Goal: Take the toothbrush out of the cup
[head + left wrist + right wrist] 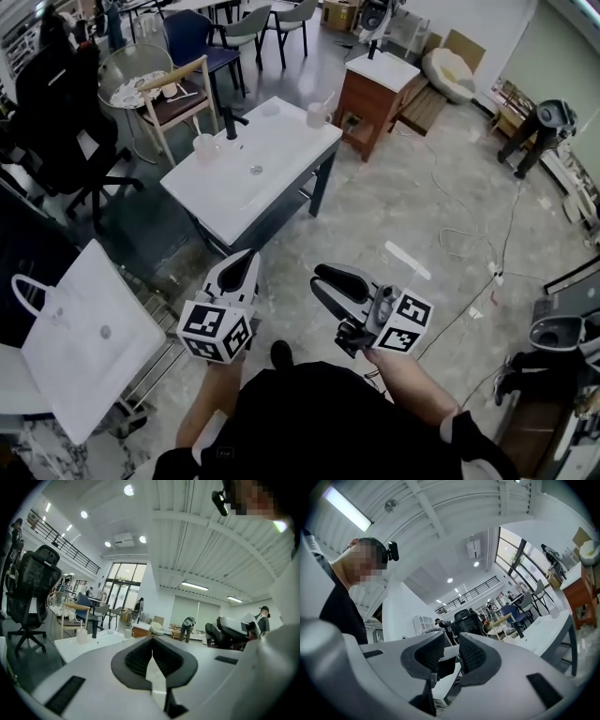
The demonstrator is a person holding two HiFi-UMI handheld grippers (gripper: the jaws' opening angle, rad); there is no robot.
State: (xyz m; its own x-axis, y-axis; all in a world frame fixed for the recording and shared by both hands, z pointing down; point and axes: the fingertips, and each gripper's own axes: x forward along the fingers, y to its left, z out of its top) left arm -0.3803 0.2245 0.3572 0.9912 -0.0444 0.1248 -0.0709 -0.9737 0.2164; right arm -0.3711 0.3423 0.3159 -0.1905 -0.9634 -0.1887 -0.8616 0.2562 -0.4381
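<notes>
A white washbasin table (281, 155) stands ahead across the floor, with a black tap (230, 122) on it. One clear cup (204, 145) sits beside the tap; in the left gripper view this cup (82, 635) has a thin stick standing in it. A second cup (317, 114) stands near the table's far corner. Both grippers are held in the air well short of the table. My left gripper (248, 258) (152, 641) is shut on nothing. My right gripper (321, 279) (451, 641) stands narrowly open with nothing between its pads.
A black office chair (56, 112) and a wooden chair (178, 98) stand left of the table, a brown cabinet (375, 94) behind it. Another white basin top (84, 337) leans at my near left. Cables (469, 244) lie on the floor to the right.
</notes>
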